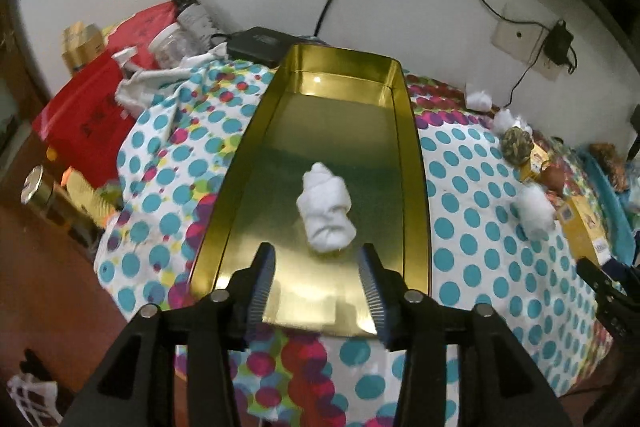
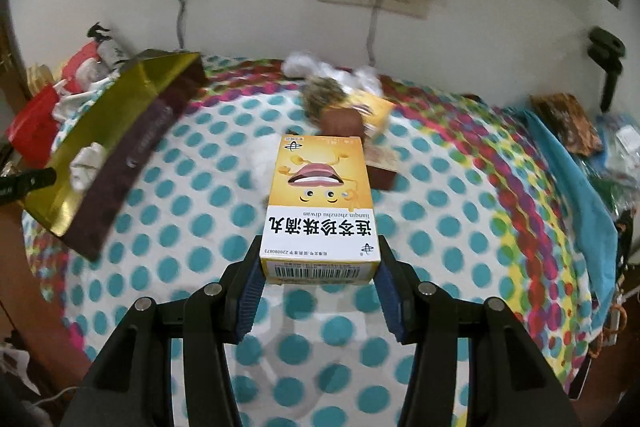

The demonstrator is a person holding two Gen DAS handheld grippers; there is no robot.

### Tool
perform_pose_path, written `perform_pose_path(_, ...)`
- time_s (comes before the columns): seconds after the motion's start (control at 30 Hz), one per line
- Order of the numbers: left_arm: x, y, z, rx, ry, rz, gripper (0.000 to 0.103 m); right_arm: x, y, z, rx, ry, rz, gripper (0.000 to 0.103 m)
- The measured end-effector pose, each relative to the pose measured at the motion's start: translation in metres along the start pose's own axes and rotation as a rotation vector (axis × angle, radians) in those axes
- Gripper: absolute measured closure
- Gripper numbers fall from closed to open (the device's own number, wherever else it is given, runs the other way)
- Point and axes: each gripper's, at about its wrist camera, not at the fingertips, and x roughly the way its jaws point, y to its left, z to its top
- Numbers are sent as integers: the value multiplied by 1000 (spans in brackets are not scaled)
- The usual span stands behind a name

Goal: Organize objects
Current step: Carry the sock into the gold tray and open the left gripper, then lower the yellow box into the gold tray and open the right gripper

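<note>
A gold tin tray (image 1: 409,147) lies on the dotted bedspread, with a rolled white cloth bundle (image 1: 326,211) on its floor. My left gripper (image 1: 317,254) hovers over the tray's near end, open, its pads apart on either side of the bundle's near tip and not pressing it. In the right wrist view the tray (image 2: 76,131) sits at the left, the bundle (image 2: 86,163) inside. My right gripper (image 2: 320,247) is shut on a yellow medicine box (image 2: 320,195) with a cartoon face, held above the bedspread.
White fluffy wads (image 1: 534,211), a rolled camouflage ball (image 1: 516,145) and yellow boxes (image 1: 584,227) lie right of the tray. Brown blocks (image 2: 342,121) and another yellow box (image 2: 374,109) sit beyond the held box. Red bags (image 1: 80,107) and bottles crowd the far left. A blue cloth (image 2: 568,179) lies at the right.
</note>
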Motion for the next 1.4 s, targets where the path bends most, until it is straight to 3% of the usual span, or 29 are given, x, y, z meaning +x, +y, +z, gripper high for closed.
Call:
perform_pose_path(0.33, -26, 4, -22, 38, -33, -46, 48, -5, 66, 42, -83, -64, 122, 55)
perform_pose_path(0.43, -30, 8, -26, 45, -62, -27, 48, 3, 98, 62, -140, -78, 160, 55)
perform_pose_path(0.63, -34, 32, -32, -35, -92, -62, 48, 27, 170, 90, -253, -63, 233, 55)
perform_pose_path(0.77, -29, 47, -33, -77, -41, -73, 48, 50, 209, 100, -302, -18, 252, 55)
perform_pose_path(1.0, -31, 58, -34, -102, -32, -13, 48, 84, 229, 102, -286, 61, 262, 55)
perform_pose_path(1.4, -32, 39, -28, -82, -19, -37, 48, 84, 218, 99, -254, 69, 291, 50)
